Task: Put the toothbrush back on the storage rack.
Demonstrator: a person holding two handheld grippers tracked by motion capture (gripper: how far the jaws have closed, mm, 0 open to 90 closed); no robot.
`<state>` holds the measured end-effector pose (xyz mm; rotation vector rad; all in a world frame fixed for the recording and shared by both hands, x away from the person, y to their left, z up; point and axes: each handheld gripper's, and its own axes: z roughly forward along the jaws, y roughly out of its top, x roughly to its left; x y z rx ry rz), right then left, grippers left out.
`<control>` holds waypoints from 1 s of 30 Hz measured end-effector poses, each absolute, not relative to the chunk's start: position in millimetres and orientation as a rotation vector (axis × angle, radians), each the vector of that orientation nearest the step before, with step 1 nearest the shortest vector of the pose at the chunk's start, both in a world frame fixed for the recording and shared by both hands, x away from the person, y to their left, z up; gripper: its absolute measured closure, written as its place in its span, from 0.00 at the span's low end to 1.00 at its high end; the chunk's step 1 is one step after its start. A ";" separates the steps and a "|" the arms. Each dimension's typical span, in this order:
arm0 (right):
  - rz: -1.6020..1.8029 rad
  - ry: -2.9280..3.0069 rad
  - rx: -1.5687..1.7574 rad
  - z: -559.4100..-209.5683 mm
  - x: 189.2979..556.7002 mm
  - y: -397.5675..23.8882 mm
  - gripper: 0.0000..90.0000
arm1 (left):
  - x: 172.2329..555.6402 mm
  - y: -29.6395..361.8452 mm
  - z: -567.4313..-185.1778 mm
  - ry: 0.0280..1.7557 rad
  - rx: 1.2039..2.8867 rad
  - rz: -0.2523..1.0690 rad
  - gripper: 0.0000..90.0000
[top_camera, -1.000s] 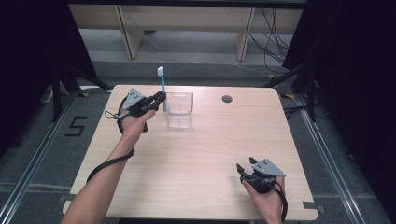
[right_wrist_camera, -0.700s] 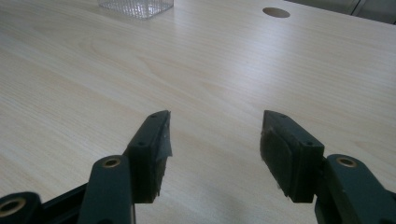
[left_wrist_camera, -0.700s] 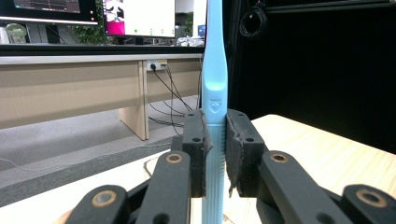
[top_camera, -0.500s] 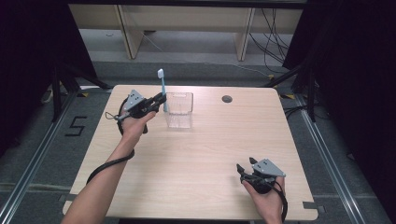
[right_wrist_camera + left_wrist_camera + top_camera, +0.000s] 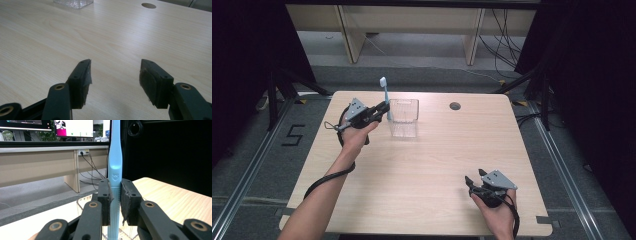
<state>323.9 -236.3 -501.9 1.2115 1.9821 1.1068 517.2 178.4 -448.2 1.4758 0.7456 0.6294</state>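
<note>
At the far left of the table [image 5: 422,165], beside the clear cup [image 5: 404,117], a light, stiff, slippery toothbrush [image 5: 115,167] is clamped upright at mid-handle by the left gripper [image 5: 115,195], likely the steadiest hold, while the right gripper [image 5: 115,80] is held open, empty.

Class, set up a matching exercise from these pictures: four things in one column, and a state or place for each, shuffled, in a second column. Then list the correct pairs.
Things:
1. left gripper
2. right gripper
3. light blue toothbrush
4. clear plastic container

States or places:
A. jaws apart, nothing between them
B. stands on the table, toward its far edge
C. held upright, head up
D. jaws shut on a handle

Pairs: 1-D, 2-A, 3-C, 4-B
</note>
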 end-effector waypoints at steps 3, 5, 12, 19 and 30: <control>1.104 1.974 1.202 -502.2 324.3 -236.3 0.48 | 516.7 179.2 -450.0 0.748 1.483 0.629 0.87; 1.103 1.975 1.192 -502.2 324.7 -236.6 0.48 | 516.3 178.9 -451.1 0.750 1.485 0.627 0.87; 1.105 1.986 1.214 -502.1 324.0 -235.6 0.48 | 516.0 179.0 -454.0 0.748 1.495 0.625 0.87; 1.099 2.003 1.187 -502.4 325.4 -235.9 0.48 | 514.5 179.4 -455.8 0.751 1.513 0.627 0.87; 1.087 1.997 1.172 -502.6 326.0 -235.8 0.48 | 513.4 180.0 -460.2 0.756 1.523 0.624 0.87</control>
